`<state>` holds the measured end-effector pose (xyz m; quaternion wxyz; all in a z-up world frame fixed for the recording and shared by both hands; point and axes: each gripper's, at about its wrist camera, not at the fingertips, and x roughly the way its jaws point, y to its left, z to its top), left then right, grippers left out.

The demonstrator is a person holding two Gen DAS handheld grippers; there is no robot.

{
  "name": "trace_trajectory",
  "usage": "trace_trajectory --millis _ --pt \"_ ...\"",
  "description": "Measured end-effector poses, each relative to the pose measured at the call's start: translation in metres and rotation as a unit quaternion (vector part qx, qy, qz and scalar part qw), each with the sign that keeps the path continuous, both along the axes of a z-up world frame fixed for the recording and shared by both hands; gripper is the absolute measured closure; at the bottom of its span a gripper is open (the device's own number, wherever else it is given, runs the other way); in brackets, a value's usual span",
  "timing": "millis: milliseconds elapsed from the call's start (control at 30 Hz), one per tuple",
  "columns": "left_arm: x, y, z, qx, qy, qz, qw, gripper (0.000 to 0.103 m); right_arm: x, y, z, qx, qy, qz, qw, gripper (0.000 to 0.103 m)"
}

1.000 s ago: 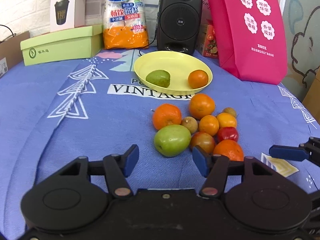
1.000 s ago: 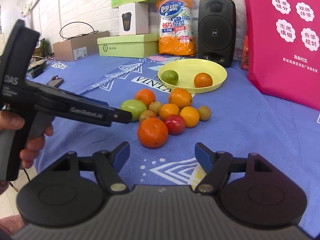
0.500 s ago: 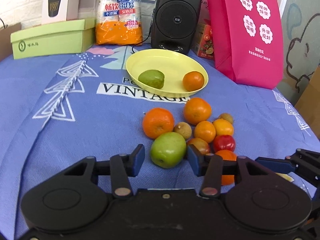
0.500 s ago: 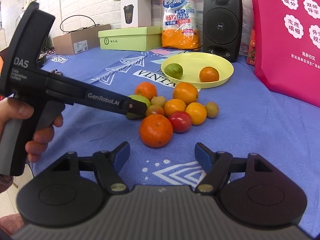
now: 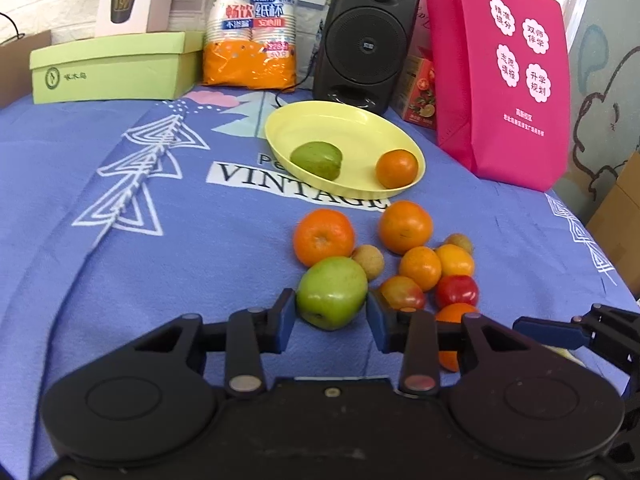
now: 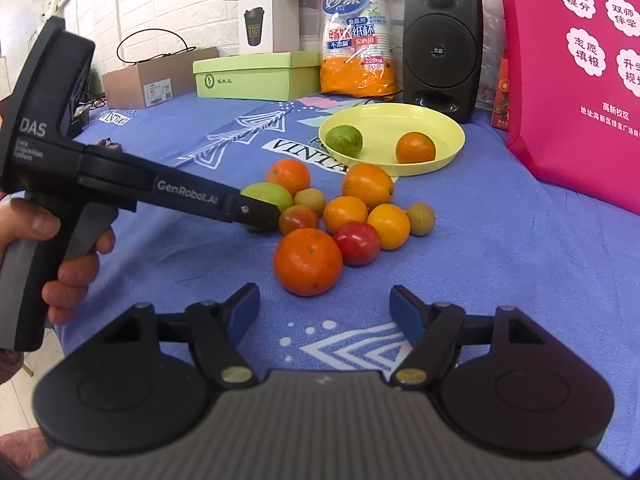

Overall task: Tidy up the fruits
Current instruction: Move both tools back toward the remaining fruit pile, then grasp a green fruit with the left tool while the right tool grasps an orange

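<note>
left tongs bracket the green apple

the left tongs (image 5: 331, 317) sit low on the blue-clothed surface (image 5: 120, 280), blue pads either side of the green apple (image 5: 332, 292); the left pad looks to touch it, the right pad just beside, so the tongs are narrow around it but a firm grip cannot be told. the apple lies at the near edge of a cluster of oranges (image 5: 324, 236) and small fruits. beyond, the yellow plate (image 5: 320, 120) carries a green fruit (image 5: 317, 160) and an orange. the right tongs (image 6: 324, 312) hover wide apart, empty, near a large orange (image 6: 308, 262).
</note>
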<state>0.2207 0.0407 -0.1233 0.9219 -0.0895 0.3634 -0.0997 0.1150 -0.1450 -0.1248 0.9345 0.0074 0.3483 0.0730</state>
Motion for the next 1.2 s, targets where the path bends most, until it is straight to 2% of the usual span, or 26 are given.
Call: trace_trajectory --millis 167,200,233,267,500,600,833,1200 --pt "-0.010 0.004 0.003 0.033 -0.006 0.016 0.9993 0.065 0.009 0.004 -0.001 0.005 0.006 0.002 1.000 0.033" --pt "-0.011 0.005 0.003 0.034 -0.006 0.016 0.9993 0.065 0.012 0.006 -0.002 0.007 0.008 0.000 1.000 0.037" --pt "-0.012 0.007 0.003 0.033 -0.006 0.016 0.9993 0.065 0.015 0.007 -0.003 0.011 0.010 -0.003 1.000 0.046" --pt "-0.013 0.009 0.003 0.031 -0.005 0.016 0.9994 0.065 0.018 0.007 -0.004 0.015 0.013 -0.005 1.000 0.049" --pt "-0.012 0.008 0.001 0.030 -0.003 0.015 0.9994 0.065 0.034 0.017 -0.007 -0.003 0.012 -0.012 1.000 0.051" --pt "-0.010 0.006 -0.001 0.028 0.000 0.013 0.9995 0.065 0.035 0.019 -0.008 -0.004 0.014 -0.006 1.000 0.062" --pt "-0.006 0.006 0.000 0.029 0.002 0.017 0.9994 0.065 0.029 0.014 -0.007 0.009 0.011 -0.008 1.000 0.063" --pt "-0.019 0.007 0.012 0.055 -0.005 0.025 0.9981 0.065 0.009 0.003 0.004 0.007 0.001 -0.025 1.000 0.063"
